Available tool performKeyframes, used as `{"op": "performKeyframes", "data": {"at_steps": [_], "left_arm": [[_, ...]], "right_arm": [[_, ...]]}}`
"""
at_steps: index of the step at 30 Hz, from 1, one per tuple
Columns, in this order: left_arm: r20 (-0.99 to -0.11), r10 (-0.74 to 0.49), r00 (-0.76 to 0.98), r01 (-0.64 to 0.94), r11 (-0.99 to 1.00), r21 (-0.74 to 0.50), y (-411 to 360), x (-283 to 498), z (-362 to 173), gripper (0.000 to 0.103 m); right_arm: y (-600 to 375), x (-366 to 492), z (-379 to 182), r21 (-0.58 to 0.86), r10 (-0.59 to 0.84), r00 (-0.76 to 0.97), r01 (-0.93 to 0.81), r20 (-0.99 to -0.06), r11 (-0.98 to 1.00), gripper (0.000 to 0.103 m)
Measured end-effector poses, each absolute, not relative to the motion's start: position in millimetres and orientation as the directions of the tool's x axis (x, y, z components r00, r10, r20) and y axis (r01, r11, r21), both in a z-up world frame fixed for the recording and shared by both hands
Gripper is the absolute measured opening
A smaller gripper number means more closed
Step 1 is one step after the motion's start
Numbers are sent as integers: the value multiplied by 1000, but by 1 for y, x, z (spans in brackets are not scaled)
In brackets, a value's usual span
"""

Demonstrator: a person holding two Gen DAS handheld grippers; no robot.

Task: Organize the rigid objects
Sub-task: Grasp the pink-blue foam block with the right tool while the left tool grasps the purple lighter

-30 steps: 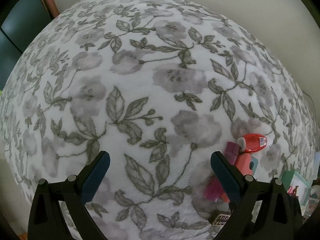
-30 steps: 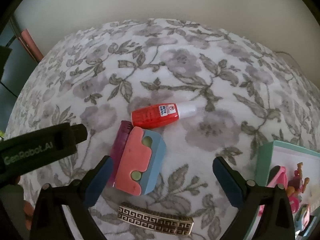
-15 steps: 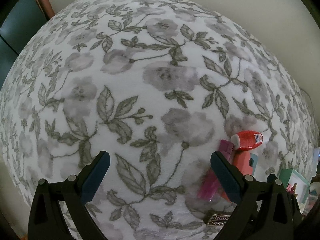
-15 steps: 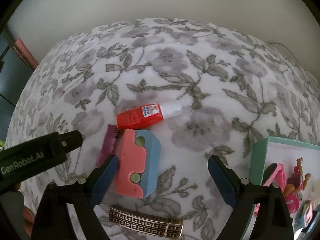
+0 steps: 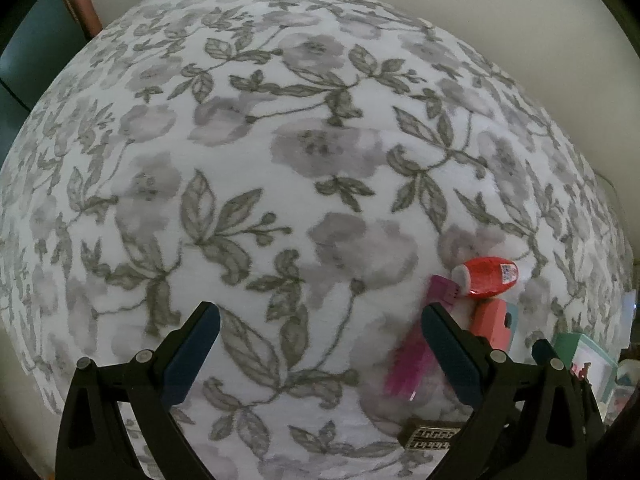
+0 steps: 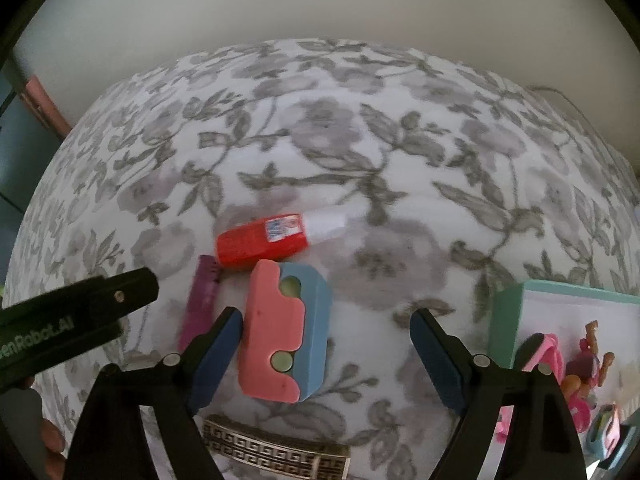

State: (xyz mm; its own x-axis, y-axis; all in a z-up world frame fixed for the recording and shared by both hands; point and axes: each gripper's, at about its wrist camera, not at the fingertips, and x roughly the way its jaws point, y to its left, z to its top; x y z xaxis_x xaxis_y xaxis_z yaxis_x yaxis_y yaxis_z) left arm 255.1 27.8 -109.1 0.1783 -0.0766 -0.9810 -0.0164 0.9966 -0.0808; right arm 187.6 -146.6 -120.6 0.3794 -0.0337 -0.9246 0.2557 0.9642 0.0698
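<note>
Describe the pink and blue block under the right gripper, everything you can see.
The pink and blue block lies flat on the floral cloth: a wavy pink half joined to a blue half, with two pale green round inserts along the seam. It looks like foam or soft plastic. Its far end meets the red bottle.

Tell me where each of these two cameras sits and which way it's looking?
Left wrist: rides on the left gripper, looking steeply down at bare floral cloth; its own two fingers show, open on nothing.
Right wrist: rides on the right gripper, looking down at the pink-and-blue block, which lies between its closing jaws, untouched; the other gripper and a bit of hand show at left.
Shared: cloth, red bottle, block, purple comb, patterned clip, teal box.
</note>
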Motion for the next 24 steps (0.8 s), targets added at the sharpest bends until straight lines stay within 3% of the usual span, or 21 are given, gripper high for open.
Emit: {"op": "performKeyframes", "data": {"at_steps": [7, 12, 18, 24], "left_arm": [[-978, -140, 152, 16, 990, -139, 10, 253, -114, 101], [-980, -144, 140, 56, 989, -137, -6, 251, -122, 100], [-983, -124, 134, 91, 989, -112, -25, 248, -131, 100], [-983, -120, 140, 112, 988, -104, -40, 246, -138, 86]], "right_arm": [[-167, 181, -121, 79, -43, 378, 301, -925, 950, 83], [-175, 177, -120, 82, -44, 382, 308, -923, 948, 75], [-172, 176, -121, 62, -55, 380, 289, -923, 955, 74], [-170, 179, -125, 58, -54, 374, 282, -926, 958, 69]]}}
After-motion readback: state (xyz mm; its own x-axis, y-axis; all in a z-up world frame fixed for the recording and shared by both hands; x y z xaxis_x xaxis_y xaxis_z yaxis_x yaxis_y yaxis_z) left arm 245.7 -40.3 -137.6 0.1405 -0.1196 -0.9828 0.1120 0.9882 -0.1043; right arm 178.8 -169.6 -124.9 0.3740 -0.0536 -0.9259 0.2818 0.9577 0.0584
